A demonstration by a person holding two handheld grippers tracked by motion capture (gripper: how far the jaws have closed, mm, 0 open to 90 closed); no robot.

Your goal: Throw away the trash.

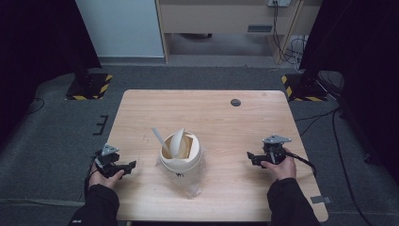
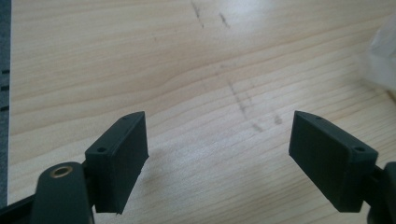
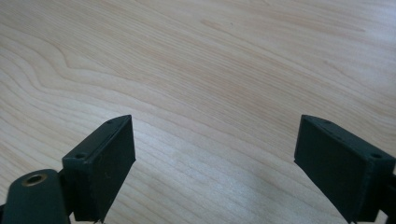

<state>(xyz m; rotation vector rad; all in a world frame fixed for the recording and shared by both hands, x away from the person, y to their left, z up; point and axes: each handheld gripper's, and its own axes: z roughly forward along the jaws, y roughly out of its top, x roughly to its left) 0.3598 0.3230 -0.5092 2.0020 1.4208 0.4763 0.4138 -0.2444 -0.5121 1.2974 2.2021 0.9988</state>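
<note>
Two sets of tongs are resting low at the near side of the worktop (image 1: pixel 141 106), one on each flank of a cup (image 1: pixel 181 162), and neither is holding anything. The left tongs (image 1: pixel 131 164) are standing with their jaws wide apart; in the left gripper view (image 2: pixel 217 140) nothing but bare wood is lying between them, and a pale crinkle of wrap (image 2: pixel 385 60) is showing at the right edge. The right tongs (image 1: pixel 249 157) are standing just as wide, again with only wood grain between the jaws in the right gripper view (image 3: pixel 215 144).

Both sets are pointing inward, toward the middle, so the cup is lying straight ahead of each: to the right of the left tongs, to the left of the right tongs. It is sitting upright between them on a clear wrap (image 1: pixel 190 188) that is spreading toward the near edge. The left tongs are looking somewhat nearer to it than the right ones, though neither is touching it.

Inside the cup, a spoon (image 1: pixel 178 142) and a thin stick (image 1: pixel 158 135) are leaning, their long axes running up and away to the left, so the handles are tilting toward the left tongs' side. Judging from that, the left hand is better placed for whatever reach comes next, approaching level from the side.
</note>
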